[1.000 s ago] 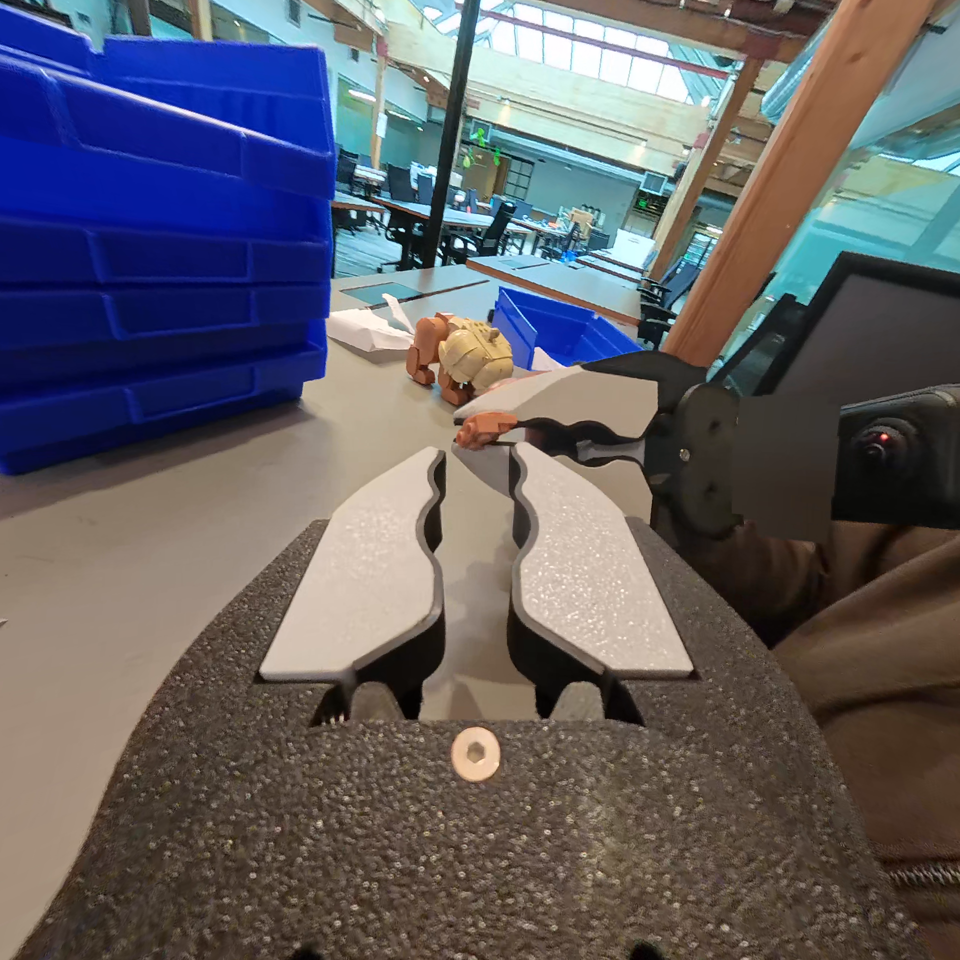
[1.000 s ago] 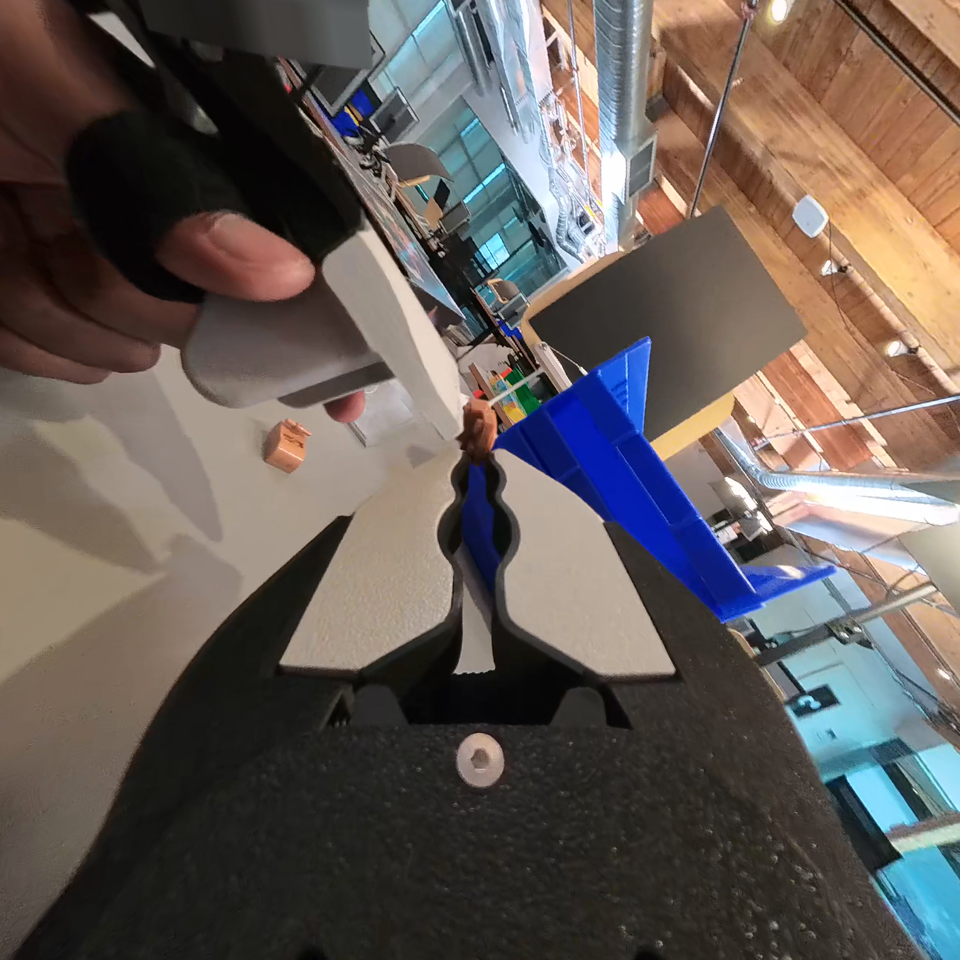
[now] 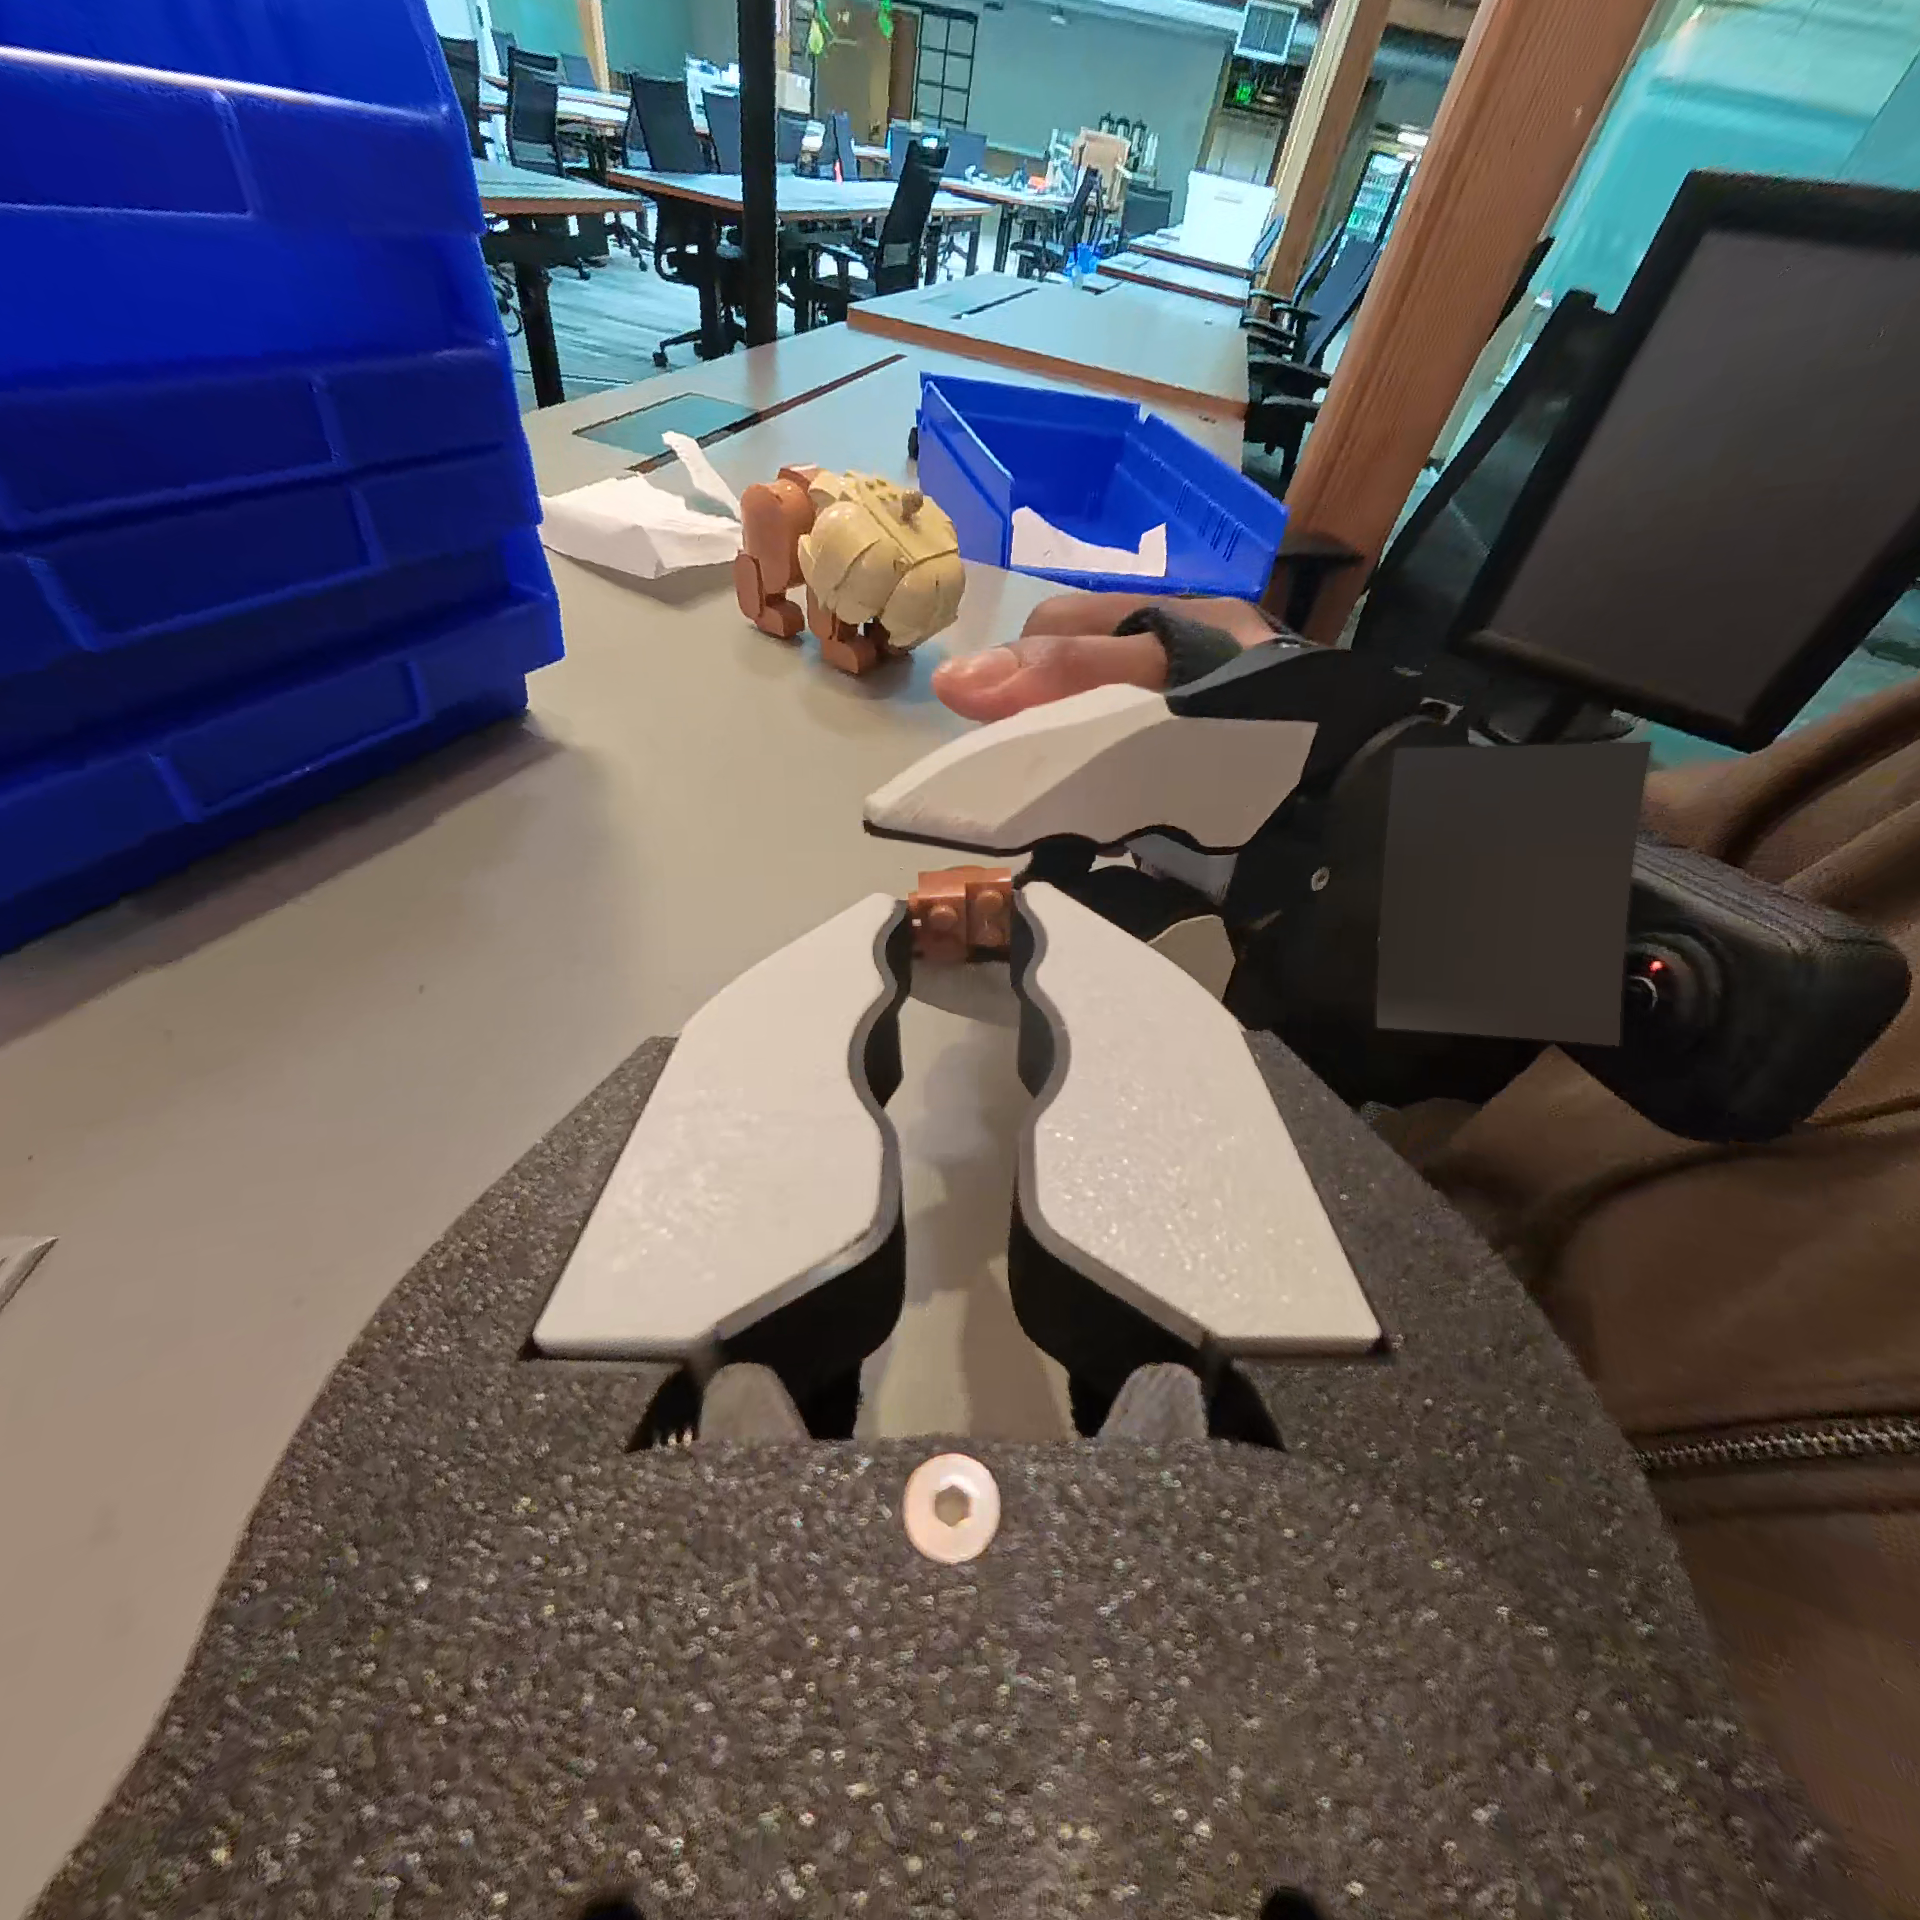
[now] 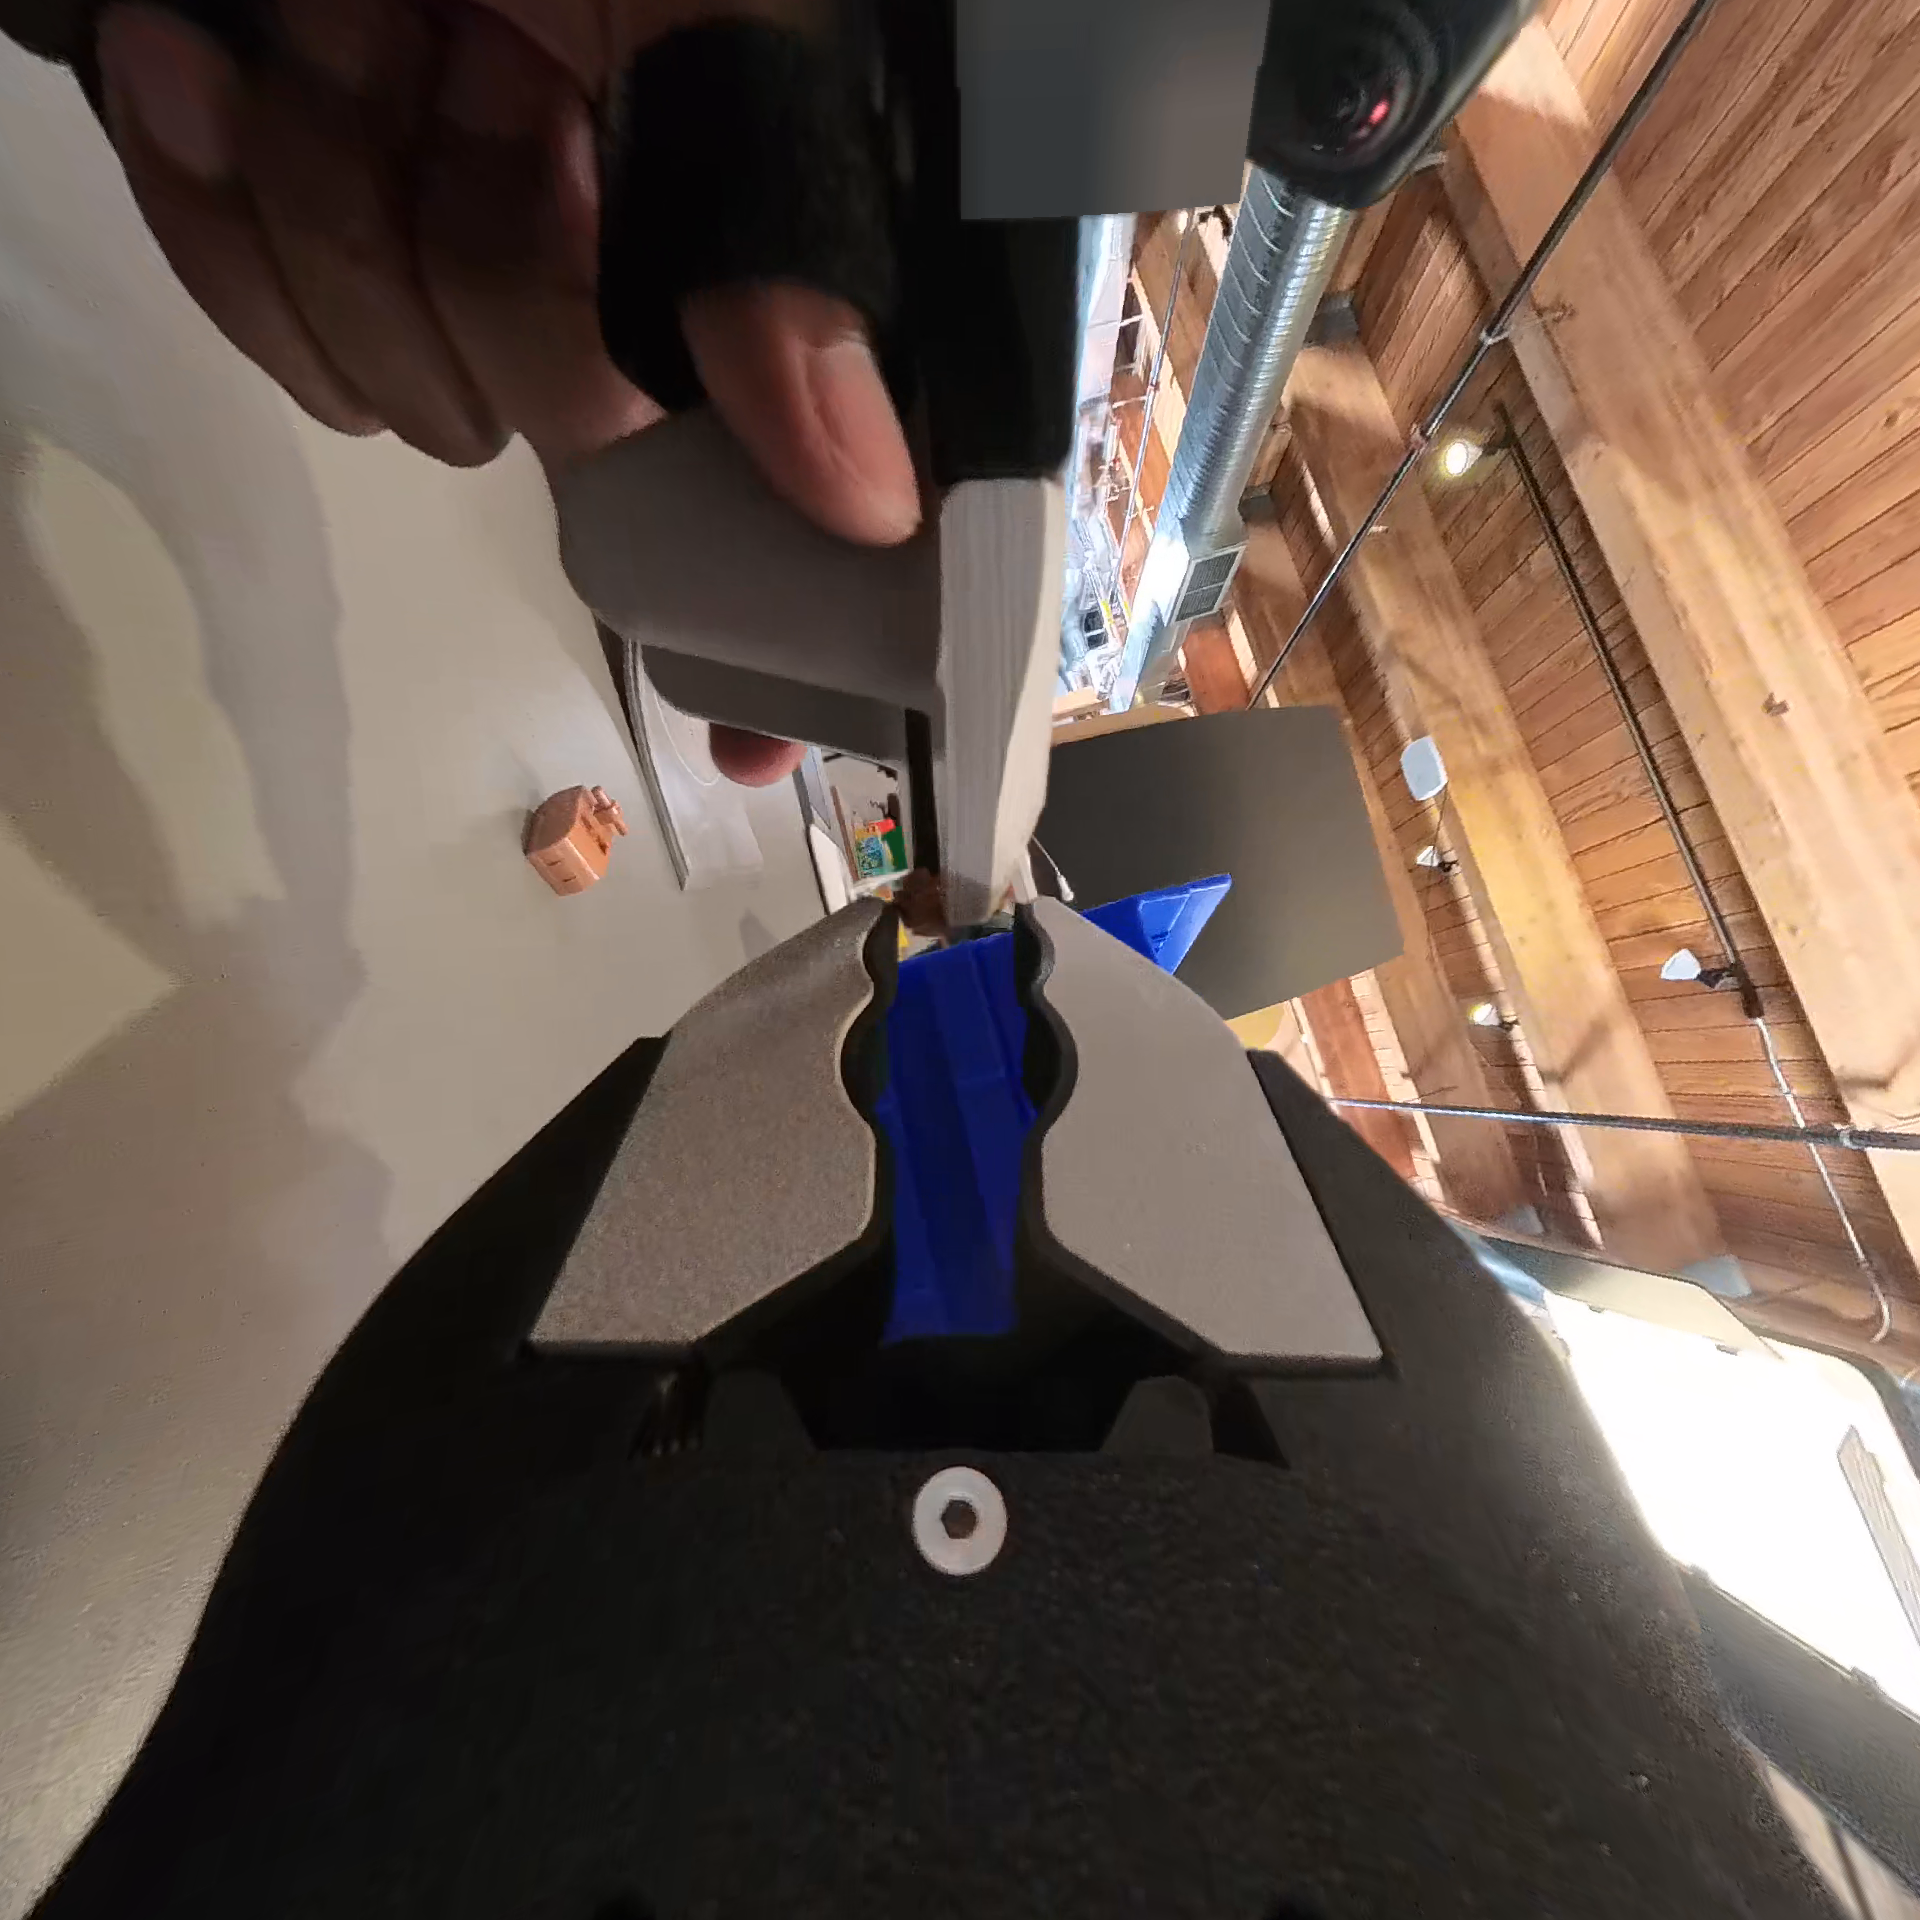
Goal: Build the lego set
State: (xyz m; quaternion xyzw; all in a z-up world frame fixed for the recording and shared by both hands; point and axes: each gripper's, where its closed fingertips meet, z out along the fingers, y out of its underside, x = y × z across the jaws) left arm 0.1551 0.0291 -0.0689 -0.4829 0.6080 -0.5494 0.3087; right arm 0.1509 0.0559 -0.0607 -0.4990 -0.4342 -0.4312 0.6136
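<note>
We judged the small brown piece (image 3: 961,924) to be light, rigid and slick, so a grip on its flat side faces, clear of the studs, looked safest; a pinch at an edge could have let it twist or pop free. It was reddish-brown, with round studs facing us, and sat between the tips of the left gripper (image 3: 958,920), whose jaws stood narrow and appeared closed on it. The right gripper (image 4: 954,914) met it from the side, jaws set narrowly apart; we could not tell whether it held the piece. Farther off on the grey table (image 3: 364,987) stood the tan-and-brown lego figure (image 3: 847,566), beside crumpled white paper (image 3: 634,525), with blue bins (image 3: 239,436) stacked to the left.
</note>
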